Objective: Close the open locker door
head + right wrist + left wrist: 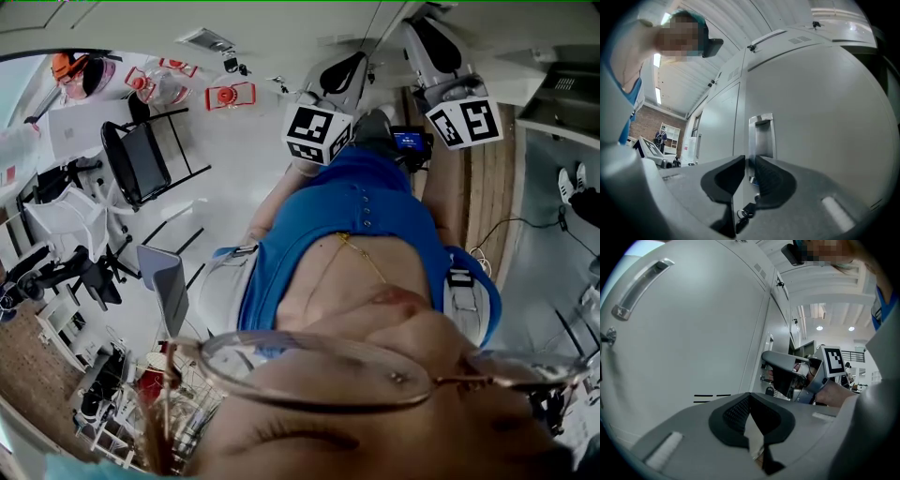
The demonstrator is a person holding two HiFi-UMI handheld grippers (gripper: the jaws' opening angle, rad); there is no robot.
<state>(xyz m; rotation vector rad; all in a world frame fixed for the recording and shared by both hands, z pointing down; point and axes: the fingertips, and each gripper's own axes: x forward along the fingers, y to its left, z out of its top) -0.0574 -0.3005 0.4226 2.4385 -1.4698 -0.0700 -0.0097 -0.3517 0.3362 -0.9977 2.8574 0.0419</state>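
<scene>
Up top, head view: showed left gripper [349, 67], right gripper [429, 42] raised forward | left gripper view: showed jaws pressed together, empty | right gripper view: showed jaws narrowly apart astride locker door [820, 117] edge by recessed handle [761, 136], unclamped | judged stiff, slick, light-swinging; edge best hold.

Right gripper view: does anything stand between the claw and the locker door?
Nothing visible does. The edge of the locker door runs up between the jaws of the right claw, beside the recessed handle; keys hang lower down.
</scene>
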